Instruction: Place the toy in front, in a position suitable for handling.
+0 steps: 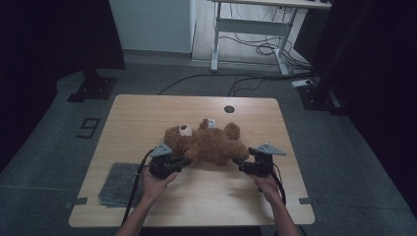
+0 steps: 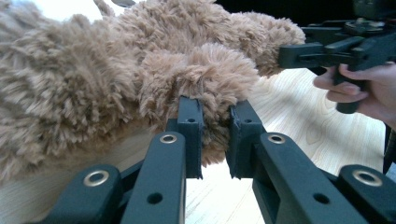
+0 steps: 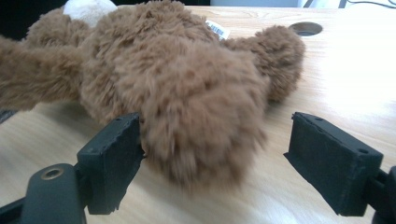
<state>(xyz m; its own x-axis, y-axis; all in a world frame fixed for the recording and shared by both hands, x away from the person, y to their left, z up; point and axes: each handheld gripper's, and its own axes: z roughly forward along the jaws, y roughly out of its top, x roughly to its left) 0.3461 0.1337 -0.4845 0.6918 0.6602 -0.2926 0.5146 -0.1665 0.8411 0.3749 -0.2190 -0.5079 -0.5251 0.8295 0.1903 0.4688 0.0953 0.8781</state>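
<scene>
Left gripper (image 2: 215, 140) pinches a tuft of the teddy bear's (image 1: 209, 142) paw fur, jaws clenched. Right gripper (image 3: 215, 158) jaws spread wide around a bear foot, left pad just touching fur, other clear. Bear lies mid wooden table (image 1: 147, 113); grey cloth (image 1: 118, 184) near left edge.

A lab-like workroom; black curtains (image 1: 44, 39), trailing floor cables (image 1: 255, 49), a bare adjustable desk frame (image 1: 255, 29).
</scene>
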